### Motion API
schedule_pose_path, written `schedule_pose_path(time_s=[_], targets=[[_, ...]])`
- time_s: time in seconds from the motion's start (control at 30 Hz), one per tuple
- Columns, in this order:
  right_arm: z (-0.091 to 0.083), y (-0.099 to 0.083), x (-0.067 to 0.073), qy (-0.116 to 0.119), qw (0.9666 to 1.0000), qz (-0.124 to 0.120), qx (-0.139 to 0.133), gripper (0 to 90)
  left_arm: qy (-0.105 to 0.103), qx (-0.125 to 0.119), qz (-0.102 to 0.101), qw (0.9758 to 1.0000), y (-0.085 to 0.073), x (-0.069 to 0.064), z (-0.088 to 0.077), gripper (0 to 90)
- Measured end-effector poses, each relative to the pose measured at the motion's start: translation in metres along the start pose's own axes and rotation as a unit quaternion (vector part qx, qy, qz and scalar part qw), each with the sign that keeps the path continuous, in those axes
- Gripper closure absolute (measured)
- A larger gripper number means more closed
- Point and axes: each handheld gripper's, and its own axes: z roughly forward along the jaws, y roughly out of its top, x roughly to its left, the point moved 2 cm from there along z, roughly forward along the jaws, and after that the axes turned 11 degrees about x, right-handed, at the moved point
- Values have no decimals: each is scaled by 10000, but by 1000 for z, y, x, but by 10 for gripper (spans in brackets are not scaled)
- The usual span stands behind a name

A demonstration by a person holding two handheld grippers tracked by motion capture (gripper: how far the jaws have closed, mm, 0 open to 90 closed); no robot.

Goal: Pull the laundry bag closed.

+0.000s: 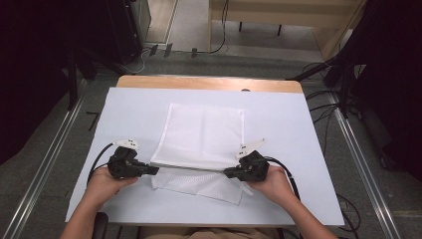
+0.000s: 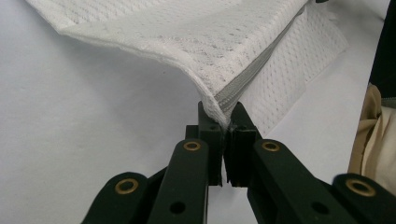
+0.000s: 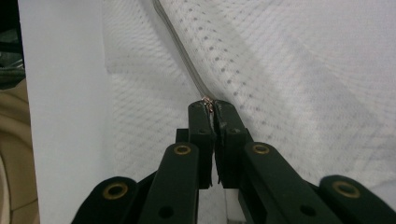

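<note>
This looks like a lab or test room. A small table (image 1: 124,199) with a white top stands on a grey carpet floor (image 1: 348,164). Black cables (image 1: 323,107) lie all over the floor. Long metal rails (image 1: 47,164) run along both sides. Dark stands (image 1: 343,69) wait nearby.

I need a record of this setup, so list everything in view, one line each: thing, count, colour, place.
mesh bag: one, white, middle of the table, its near part lifted.
zipper: one, grey, along the bag's near edge, stretched between the two grippers.
table: one, white top with a wooden far edge, centre of the high view.
cables: several, black, on the grey floor right of the table.
left gripper: one, black, shut on the zipper's left end.
right gripper: one, black, shut on the zipper's right end, where a small metal piece shows.
hands: two, at the table's near edge, one on each gripper.
</note>
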Motion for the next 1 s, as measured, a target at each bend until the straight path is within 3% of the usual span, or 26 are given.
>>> schedule_pose_path(time_s=[0.27, 0.73, 0.87, 1.0], targets=[[-11, -13, -8, -56, 9999, 126, -13, 882, -8, 56, 15, 10000, 1, -1, 2, 878], [-16, -21, -11, -36, 9997, 239, 88, 882, -121, 176, 84, 9997, 2, -4, 8, 872], [-16, -22, -9, -28, 9996, 262, 99, 881, -86, 297, 106, 9995, 1, -4, 10, 855], [-18, -27, -10, 33, 9992, 353, 158, 880, -244, 445, 212, 9985, -1, -7, 13, 841]])
